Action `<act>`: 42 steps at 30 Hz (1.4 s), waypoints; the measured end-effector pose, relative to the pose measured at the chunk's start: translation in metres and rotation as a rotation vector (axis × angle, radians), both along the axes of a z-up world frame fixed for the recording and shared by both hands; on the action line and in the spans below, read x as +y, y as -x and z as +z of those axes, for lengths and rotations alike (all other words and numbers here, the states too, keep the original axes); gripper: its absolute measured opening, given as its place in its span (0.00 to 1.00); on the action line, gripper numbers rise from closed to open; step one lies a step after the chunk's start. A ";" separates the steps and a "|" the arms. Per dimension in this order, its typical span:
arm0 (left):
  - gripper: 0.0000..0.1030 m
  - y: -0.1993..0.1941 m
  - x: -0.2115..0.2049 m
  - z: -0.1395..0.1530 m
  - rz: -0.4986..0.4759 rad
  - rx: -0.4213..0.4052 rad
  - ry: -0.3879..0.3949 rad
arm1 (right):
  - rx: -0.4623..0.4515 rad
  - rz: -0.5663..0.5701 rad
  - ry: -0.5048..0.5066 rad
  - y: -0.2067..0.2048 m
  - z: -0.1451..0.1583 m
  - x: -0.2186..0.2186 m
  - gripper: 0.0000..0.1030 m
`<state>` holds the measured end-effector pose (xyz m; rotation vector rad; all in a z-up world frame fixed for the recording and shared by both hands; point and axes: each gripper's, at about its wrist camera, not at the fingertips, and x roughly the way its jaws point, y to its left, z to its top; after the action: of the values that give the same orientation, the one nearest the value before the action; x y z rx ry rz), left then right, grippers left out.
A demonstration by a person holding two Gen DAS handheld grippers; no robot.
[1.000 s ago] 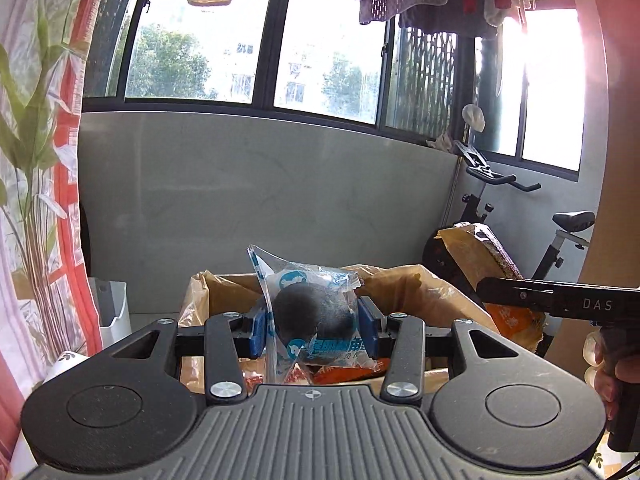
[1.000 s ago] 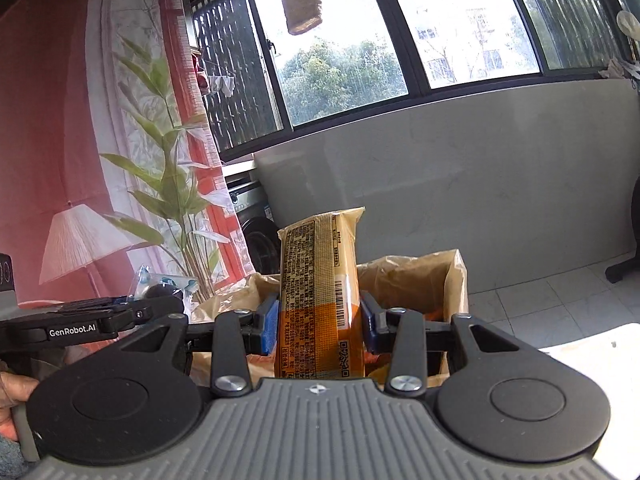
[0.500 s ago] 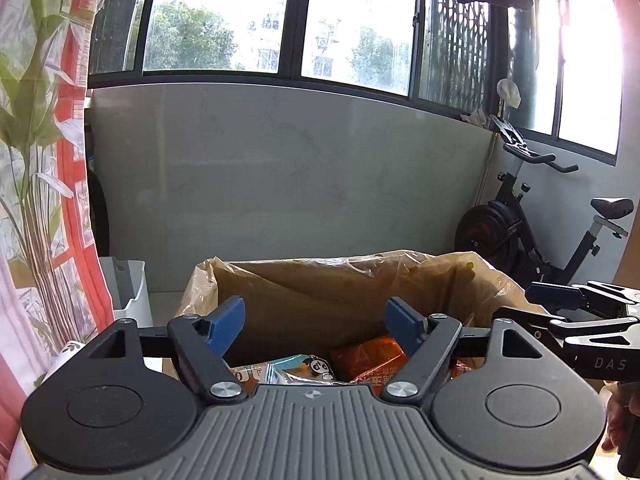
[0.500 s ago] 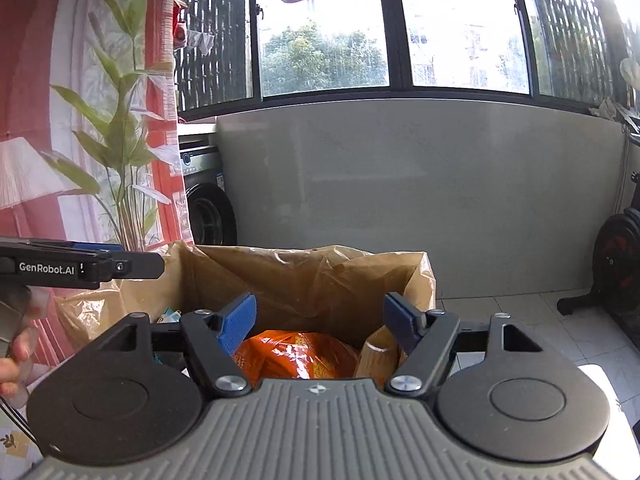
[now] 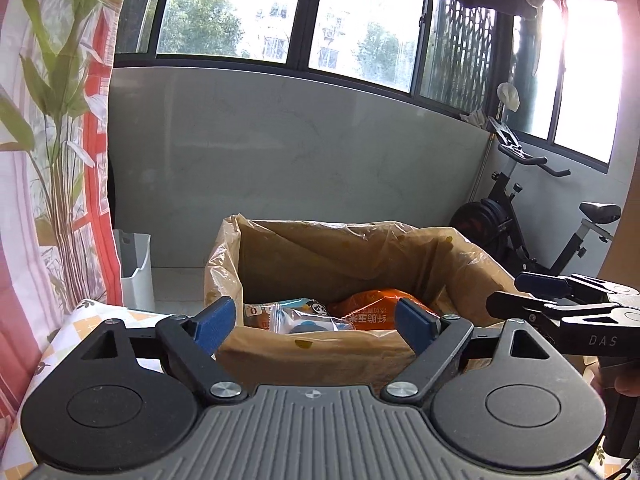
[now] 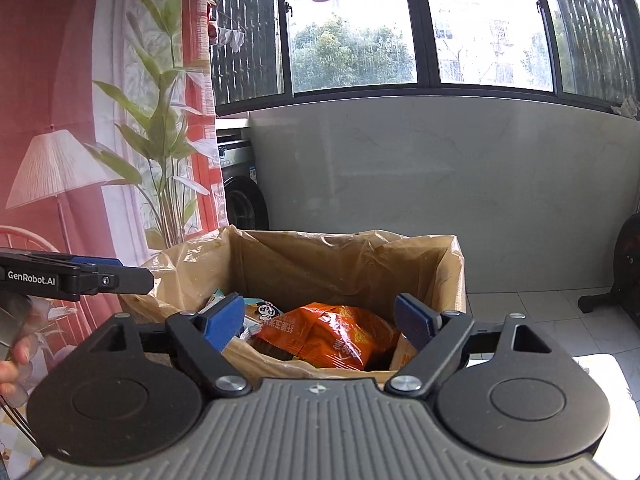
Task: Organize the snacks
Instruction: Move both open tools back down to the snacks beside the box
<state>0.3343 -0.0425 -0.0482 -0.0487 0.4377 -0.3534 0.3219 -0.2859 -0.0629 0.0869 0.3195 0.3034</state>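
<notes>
1. Left wrist view: the left claw (image 5: 316, 322) stood spread wide, its jaws having just been opening, with nothing between the blue pads (image 5: 214, 322).
2. It pointed at a box (image 5: 320, 348) lined with a brown plastic bag (image 5: 352, 252), just ahead of the pads.
3. Inside the box lay the snacks: a clear packet with a panda face (image 5: 304, 314) toward the left and an orange packet (image 5: 372, 310) beside it on the right.
4. The right claw (image 5: 532, 292) showed at the right edge, reaching over the box's right rim, held by a hand (image 5: 626, 380).
5. A patterned cloth on the worktop (image 5: 80, 324) showed at the lower left.
6. An exercise bike (image 5: 520, 216) stood on the floor past the box's right side, and a white bin (image 5: 136, 272) stood past its left side.
7. Right wrist view: the right claw (image 6: 320, 320) was also released, its jaws having just been opening, and nothing sat between them.
8. The orange packet (image 6: 332, 334) lay in the box (image 6: 360, 264) directly ahead, filling most of the visible middle.
9. The panda packet (image 6: 262, 312) lay to its left, partly behind the left pad (image 6: 224, 320).
10. The left claw (image 6: 92, 276) came in from the left edge near the box's left rim, with fingers of a hand (image 6: 12, 364) below it.
</notes>
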 end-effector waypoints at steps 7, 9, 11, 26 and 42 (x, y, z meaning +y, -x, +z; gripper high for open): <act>0.86 0.025 0.010 -0.002 0.008 -0.005 0.031 | -0.005 -0.003 -0.058 0.019 -0.005 0.000 0.82; 0.86 0.032 0.011 -0.002 0.008 -0.016 0.035 | -0.006 -0.002 -0.069 0.023 -0.007 0.000 0.82; 0.86 0.038 0.011 -0.004 0.011 -0.023 0.036 | -0.008 -0.005 -0.079 0.030 -0.009 0.000 0.82; 0.86 0.069 0.019 -0.056 0.082 0.075 0.078 | 0.050 -0.007 -0.055 0.068 -0.050 -0.007 0.82; 0.85 0.080 0.014 -0.091 0.097 0.136 0.049 | 0.149 -0.014 -0.037 0.086 -0.090 -0.009 0.82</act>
<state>0.2544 -0.0282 -0.1389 -0.1416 0.5595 -0.2656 0.2360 -0.2945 -0.1525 0.1488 0.4608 0.2901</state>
